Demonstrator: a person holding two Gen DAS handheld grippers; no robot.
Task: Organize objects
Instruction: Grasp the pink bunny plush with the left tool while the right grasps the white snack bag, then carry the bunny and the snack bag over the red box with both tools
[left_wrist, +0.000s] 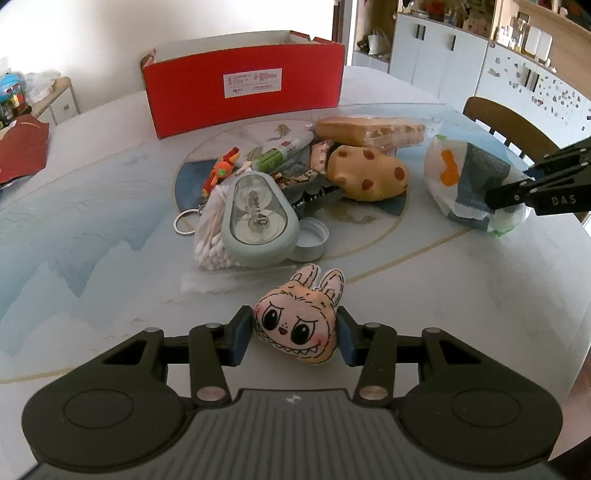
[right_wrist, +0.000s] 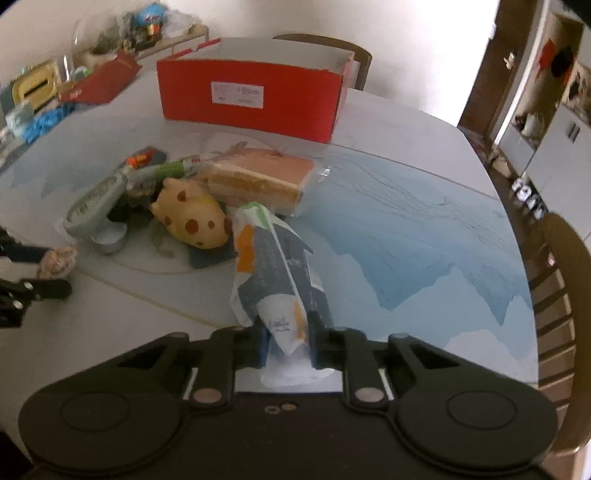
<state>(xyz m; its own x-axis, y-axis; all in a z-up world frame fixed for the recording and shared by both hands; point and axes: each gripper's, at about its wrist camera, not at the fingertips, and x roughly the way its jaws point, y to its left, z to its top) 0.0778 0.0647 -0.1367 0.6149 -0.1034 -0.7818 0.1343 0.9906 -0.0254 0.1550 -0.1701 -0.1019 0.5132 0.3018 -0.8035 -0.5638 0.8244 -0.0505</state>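
The left tool (left_wrist: 294, 334) is clamped on a small plush face with rabbit ears (left_wrist: 299, 317), its pads pressing both cheeks; the toy sits on the counter (left_wrist: 92, 229) at the near edge of the clutter, ears pointing away toward the far side. The right tool (right_wrist: 286, 345) is closed on the near end of a white and grey-blue plastic packet (right_wrist: 273, 266), whose long axis runs from the tool away toward the pile.

Just beyond the plush toy lie a bag of cotton swabs (left_wrist: 210, 236), a pale green oval case (left_wrist: 258, 218) with a round lid (left_wrist: 309, 238) beside it, a key ring (left_wrist: 184, 223), an orange toy figure (left_wrist: 221, 170) and a green and white tube (left_wrist: 280, 153). A yellow soft toy with brown spots (left_wrist: 369, 173) sits behind them, and a wrapped sandwich cake (left_wrist: 369, 131) lies beyond that.

At the far side stands an open red box (left_wrist: 243, 92) with a white label (left_wrist: 253, 83); its print is too small to read. The letters "DAS" show on the right tool in the left view. A wooden chair (left_wrist: 502, 122) stands at the right of the counter.
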